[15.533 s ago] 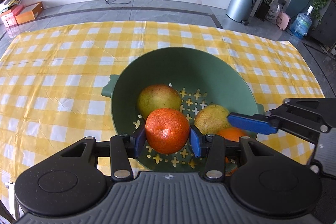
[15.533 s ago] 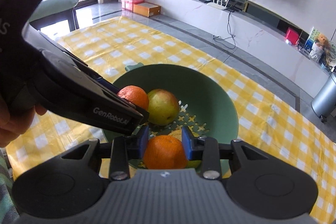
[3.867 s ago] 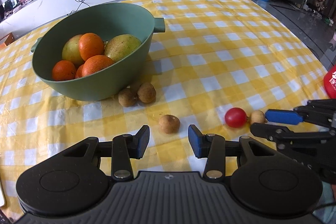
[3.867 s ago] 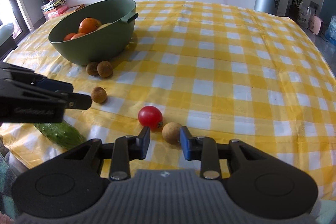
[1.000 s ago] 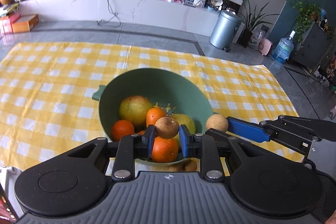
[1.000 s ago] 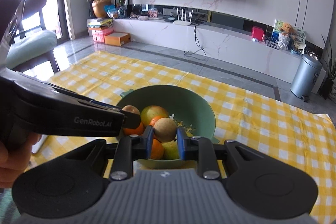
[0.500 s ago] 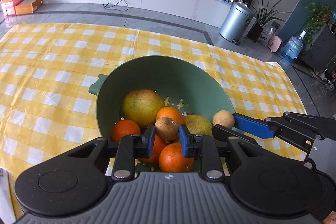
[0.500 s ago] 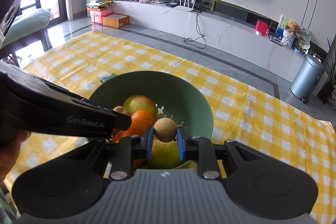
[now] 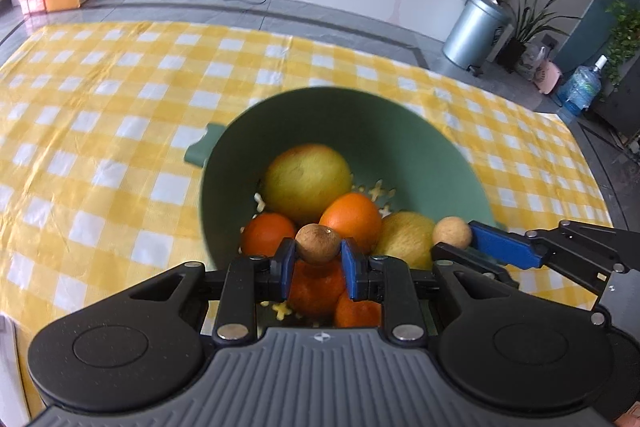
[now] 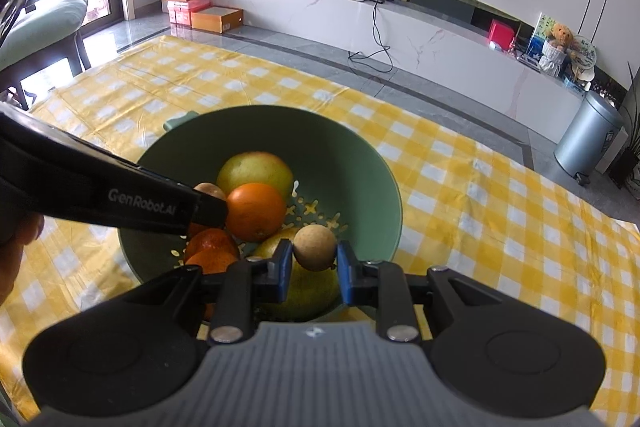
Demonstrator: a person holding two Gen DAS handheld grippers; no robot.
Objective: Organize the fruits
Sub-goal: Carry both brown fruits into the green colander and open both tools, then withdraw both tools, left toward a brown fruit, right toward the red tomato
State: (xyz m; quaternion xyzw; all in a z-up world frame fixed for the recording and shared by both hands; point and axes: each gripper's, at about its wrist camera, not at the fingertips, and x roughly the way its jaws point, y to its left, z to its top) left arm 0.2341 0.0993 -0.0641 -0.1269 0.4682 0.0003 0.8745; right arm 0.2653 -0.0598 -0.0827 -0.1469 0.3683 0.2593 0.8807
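Both claws are clamped on small round fruits above the green bowl (image 9: 404, 131). Low in the centre of the left wrist view, the left gripper (image 9: 318, 263) pinches a brown longan (image 9: 318, 243) between its blue pads, one pad on each side of the fruit. At the lower right of that same view the right gripper (image 9: 454, 241) reaches in from the frame's right edge, holding a paler longan (image 9: 452, 233) at its tip, just over the bowl's right rim.

From the right wrist view, the right gripper sits at the lower centre with the pale longan squeezed between its pads, and the left gripper's black arm crosses in from the left edge, its tip over the fruit pile with the brown longan partly hidden behind it.

Inside the bowl lie a large yellow-green fruit (image 9: 306, 181) toward the back, a second yellow-green one (image 9: 406, 239) at the right, and several oranges (image 9: 352, 219) clustered in front, touching one another. Pale cross-shaped slots show in the bowl's floor.

This bowl stands on a yellow and white checked tablecloth (image 9: 120, 131), which fills the middle of both views. A person's fingers (image 10: 18, 247) show at the left edge of the right wrist view.
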